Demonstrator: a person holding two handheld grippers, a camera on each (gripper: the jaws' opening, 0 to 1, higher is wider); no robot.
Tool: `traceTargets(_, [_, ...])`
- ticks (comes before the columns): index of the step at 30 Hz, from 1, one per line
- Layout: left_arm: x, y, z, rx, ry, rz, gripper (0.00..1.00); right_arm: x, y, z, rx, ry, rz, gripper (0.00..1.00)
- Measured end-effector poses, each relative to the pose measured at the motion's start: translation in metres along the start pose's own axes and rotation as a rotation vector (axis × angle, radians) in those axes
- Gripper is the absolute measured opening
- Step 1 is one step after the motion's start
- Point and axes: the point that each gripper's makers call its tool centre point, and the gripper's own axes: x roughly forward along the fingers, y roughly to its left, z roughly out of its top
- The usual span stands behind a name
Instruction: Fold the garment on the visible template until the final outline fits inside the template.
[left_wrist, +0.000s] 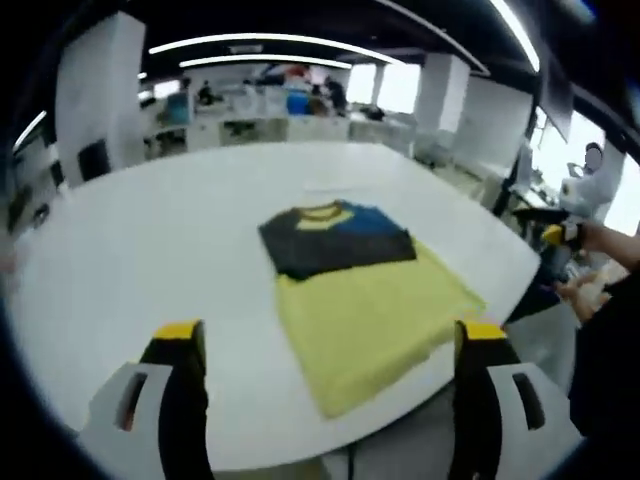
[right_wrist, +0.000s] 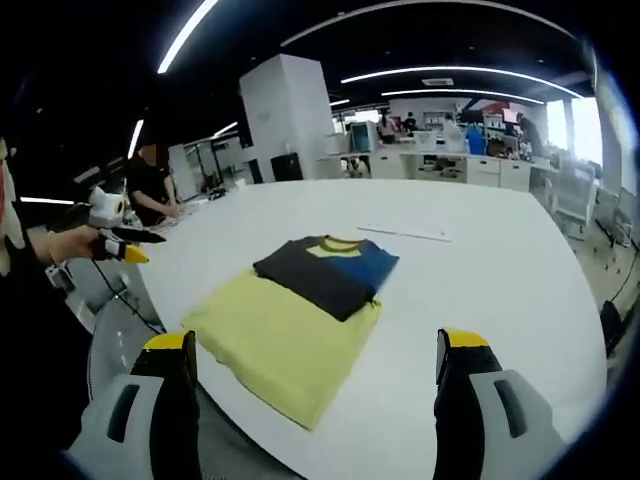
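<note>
Both grippers hang back from the table, raised a little above its near edge and aimed at the garment. In the left gripper view the left gripper has its two jaws spread wide, black fingers capped in yellow, nothing between them. In the right gripper view the right gripper stands the same way — jaws apart and bare, yellow tips up.

The folded garment lies flat on the white table, near the edge closest to the person, well apart from either gripper. It is soft knit cloth, roughly a rectangle: a broad pale-yellow panel toward the table edge, and across the far end a dark charcoal band with a blue patch and a yellow neckline. I cannot make out any print or writing on it. A thin pale strip lies on the tabletop beyond the garment; whether it is a template mark I cannot tell.

The table is smooth, glossy and rounded at its rim. At the right of the left gripper view a hand holds the other gripper off the table's side — the same pose shows mirrored at the left of the right gripper view.
</note>
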Motion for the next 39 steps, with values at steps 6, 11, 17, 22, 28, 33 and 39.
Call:
traceTargets(6, [-0.013, 0.003, -0.010, -0.024, -0.001, 0.011, 0.99, -0.005, 0.005, -0.003, 0.006, -0.008, -0.012, 1.00])
traceTargets(11, [-0.016, 0.006, -0.014, -0.022, 0.011, 0.017, 0.99, -0.004, 0.011, -0.006, 0.002, -0.002, -0.002, 1.00])
traceTargets(17, [-0.015, 0.004, -0.011, -0.011, 0.005, 0.007, 0.99, 0.000, 0.017, -0.006, 0.009, -0.002, 0.005, 1.00])
traceTargets(22, [-0.010, 0.000, -0.014, -0.004, 0.020, -0.010, 0.99, 0.000, 0.019, -0.004, 0.003, -0.005, 0.008, 1.00])
traceTargets(28, [-0.007, -0.002, -0.015, 0.005, 0.029, -0.023, 0.99, -0.003, 0.015, -0.011, 0.014, 0.010, -0.002, 1.00])
traceTargets(33, [-0.005, -0.003, -0.015, 0.004, 0.032, -0.032, 0.99, -0.003, 0.016, -0.012, 0.014, 0.011, -0.004, 1.00])
traceTargets(39, [0.003, -0.007, -0.027, -0.007, 0.063, -0.056, 0.95, 0.005, 0.022, -0.018, 0.014, 0.031, 0.015, 1.00])
